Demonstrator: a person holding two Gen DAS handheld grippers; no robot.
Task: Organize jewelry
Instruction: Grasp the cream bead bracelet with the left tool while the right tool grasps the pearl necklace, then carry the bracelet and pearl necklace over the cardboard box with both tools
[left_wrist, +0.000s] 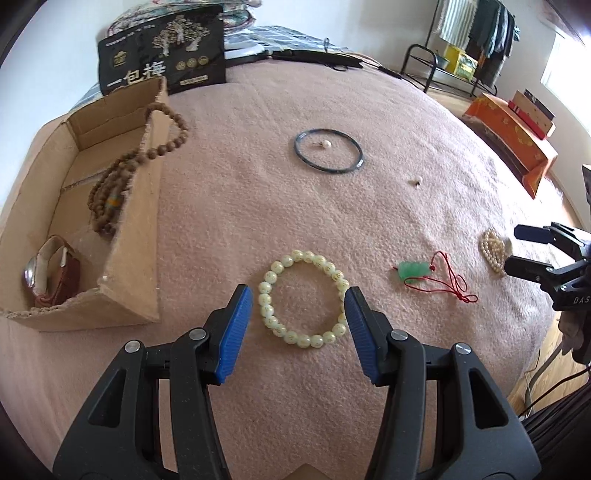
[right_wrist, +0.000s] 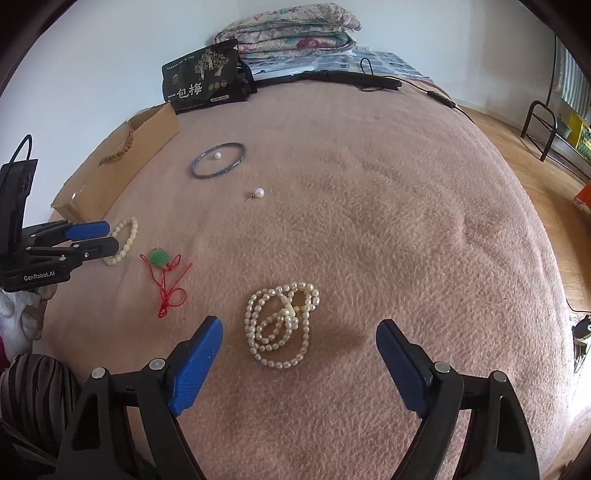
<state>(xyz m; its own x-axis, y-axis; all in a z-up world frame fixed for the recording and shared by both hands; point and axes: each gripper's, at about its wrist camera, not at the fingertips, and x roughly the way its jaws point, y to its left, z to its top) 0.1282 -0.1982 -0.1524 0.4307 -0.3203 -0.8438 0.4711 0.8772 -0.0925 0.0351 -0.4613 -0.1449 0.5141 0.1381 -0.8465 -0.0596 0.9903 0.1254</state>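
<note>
My left gripper (left_wrist: 299, 295) is open and empty, its blue pads either side of a pale green bead bracelet (left_wrist: 334, 275) on the pink blanket. My right gripper (right_wrist: 299, 332) is open and empty, just before a coiled pearl necklace (right_wrist: 280, 325). A jade pendant on red cord (left_wrist: 413, 271) lies between them; it also shows in the right wrist view (right_wrist: 159, 257). A dark bangle (left_wrist: 328, 149) with a pearl earring (left_wrist: 325, 144) inside lies farther off, a second pearl earring (right_wrist: 259, 192) near it. A cardboard box (left_wrist: 136, 229) at left holds a wooden bead string (left_wrist: 110, 192) and a watch (left_wrist: 51, 271).
A black snack bag (left_wrist: 162, 48) stands behind the box. Folded quilts (right_wrist: 291, 29) and a black cable (right_wrist: 369, 79) lie at the bed's far end. The blanket's edge drops to wooden floor (right_wrist: 546, 177) at right, with a rack and orange box (left_wrist: 513, 133) there.
</note>
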